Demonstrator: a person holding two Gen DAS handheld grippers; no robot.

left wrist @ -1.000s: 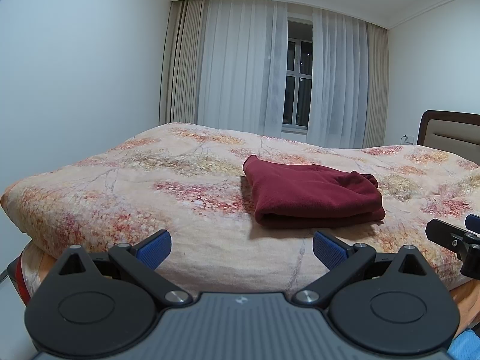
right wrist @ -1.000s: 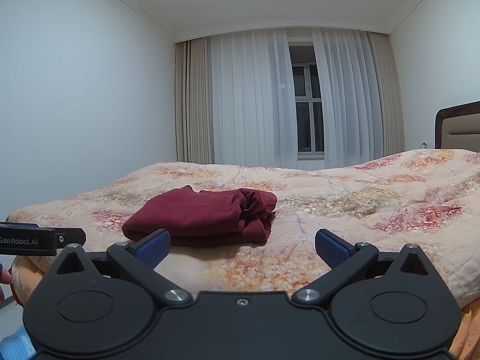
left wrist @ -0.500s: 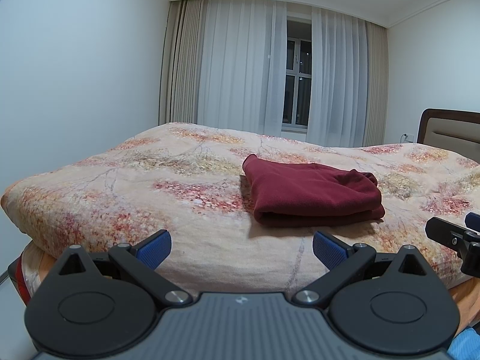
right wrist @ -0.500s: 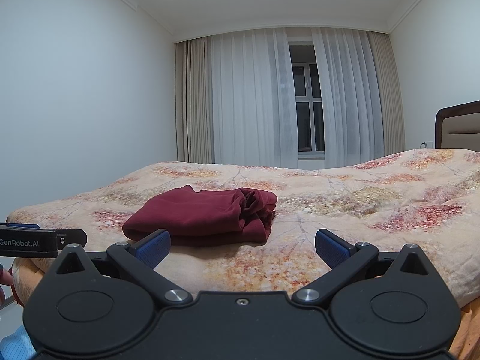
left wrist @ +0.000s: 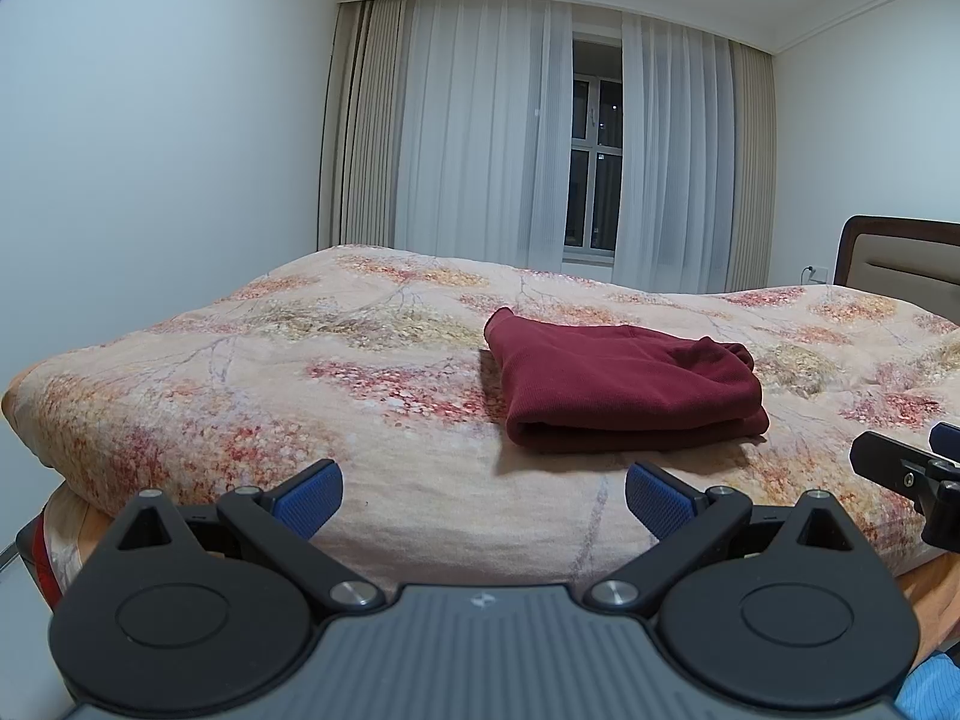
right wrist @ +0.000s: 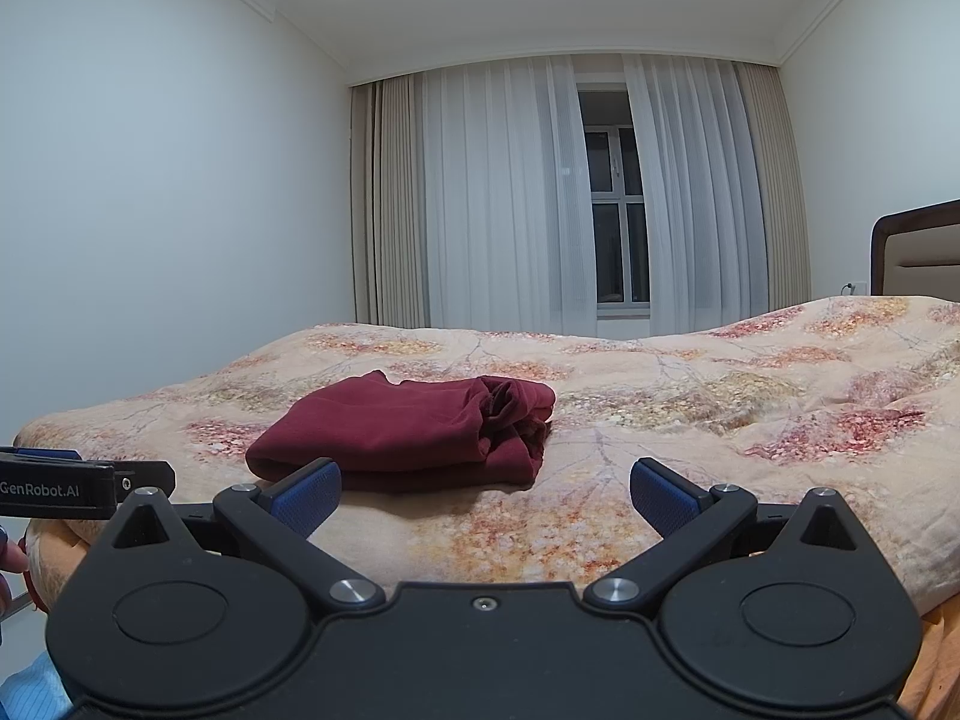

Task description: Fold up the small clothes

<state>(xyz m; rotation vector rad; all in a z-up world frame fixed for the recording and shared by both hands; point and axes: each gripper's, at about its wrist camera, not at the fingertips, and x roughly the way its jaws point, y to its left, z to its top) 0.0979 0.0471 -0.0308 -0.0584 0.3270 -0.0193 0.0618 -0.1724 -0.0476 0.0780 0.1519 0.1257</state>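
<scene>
Lying folded on the floral bedspread [left wrist: 252,360] near its front edge, the red garment [left wrist: 624,387] sits just beyond the left gripper [left wrist: 483,495] and right gripper [right wrist: 485,495], both spread wide and empty.

Folded garment [left wrist: 624,387] on bed [left wrist: 240,372]; window [left wrist: 591,162] behind; headboard [left wrist: 900,258] right.
</scene>
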